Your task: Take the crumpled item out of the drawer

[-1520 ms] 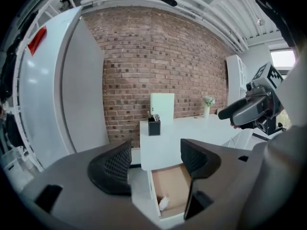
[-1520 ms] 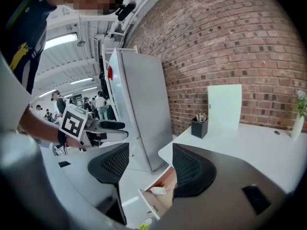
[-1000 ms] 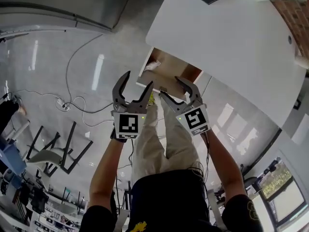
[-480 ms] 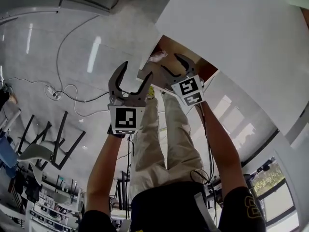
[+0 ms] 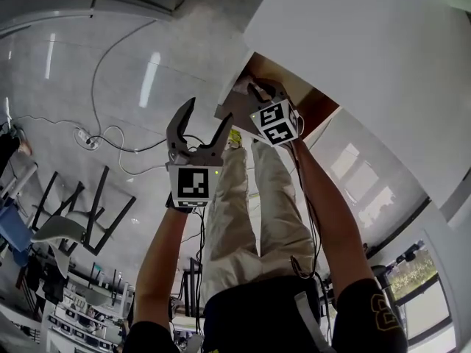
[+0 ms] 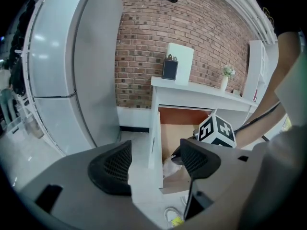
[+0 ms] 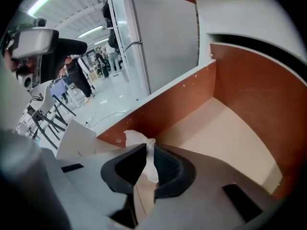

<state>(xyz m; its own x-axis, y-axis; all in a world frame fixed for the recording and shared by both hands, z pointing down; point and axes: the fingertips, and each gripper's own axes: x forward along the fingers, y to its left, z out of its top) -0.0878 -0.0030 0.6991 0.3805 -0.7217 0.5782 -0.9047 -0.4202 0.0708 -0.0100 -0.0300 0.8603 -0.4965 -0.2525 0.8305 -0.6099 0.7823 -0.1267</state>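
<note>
The right tool point(image 7: 147, 152) reaches down into the open drawer point(image 7: 163, 111), which stands pulled out from under the edge of the white surface point(image 5: 368, 65). Its jaws are closing on the crumpled paper point(image 7: 136, 137). The white paper stands between the two dark pads, which already touch it on both sides, and its top sticks out above them. The paper is inside the drawer, close to the brown side wall and near a front corner, and the pale bottom of the drawer spreads out behind it. The left tool point(image 6: 154, 163) hangs in the air outside the drawer, above the grey floor point(image 5: 110, 72). Its jaws are wide apart and hold nothing. For writing there is little to read. The marker cube point(image 6: 217, 131) of the right tool carries black and white square patterns, and in the head view the left tool shows a pattern of the same kind, but these are codes and not words. A yellow print point(image 5: 379, 311) on the person's dark sleeve is cut off and I cannot read it. On the far part of the surface, against the brick wall point(image 6: 192, 28), stand a white board point(image 6: 181, 56), a small dark frame point(image 6: 170, 69) and a little plant point(image 6: 227, 72). A tall pale cabinet point(image 6: 72, 71) stands to the left of the drawer.
</note>
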